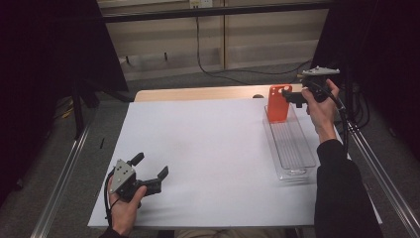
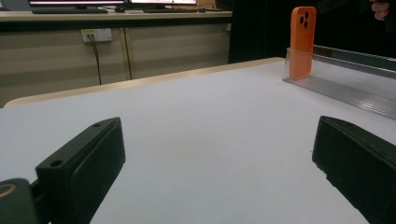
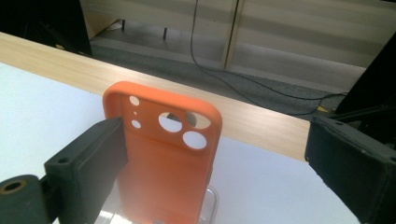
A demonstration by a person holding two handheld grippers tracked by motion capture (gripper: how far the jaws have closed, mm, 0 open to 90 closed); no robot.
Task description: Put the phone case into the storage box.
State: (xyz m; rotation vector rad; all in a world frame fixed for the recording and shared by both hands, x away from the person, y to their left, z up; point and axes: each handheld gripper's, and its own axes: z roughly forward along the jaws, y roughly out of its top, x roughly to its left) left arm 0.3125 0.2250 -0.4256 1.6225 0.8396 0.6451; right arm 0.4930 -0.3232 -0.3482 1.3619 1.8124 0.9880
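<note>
An orange phone case (image 1: 278,103) (image 2: 301,42) (image 3: 168,158) stands upright in the far end of a long clear tray (image 1: 292,148) (image 2: 345,88) at the table's right side. My right gripper (image 1: 292,87) (image 3: 217,128) hovers at the case's top right, open. In the right gripper view the case stands between the wide-apart jaws, close to the left one. My left gripper (image 1: 151,164) (image 2: 217,154) rests low over the white sheet near the front left corner, open, with nothing between its jaws.
A white sheet (image 1: 208,148) covers most of the table, with a wooden strip (image 1: 198,93) bare at the far edge. Metal rails (image 1: 64,173) run along both sides. A black cable (image 1: 233,74) lies on the floor beyond the table.
</note>
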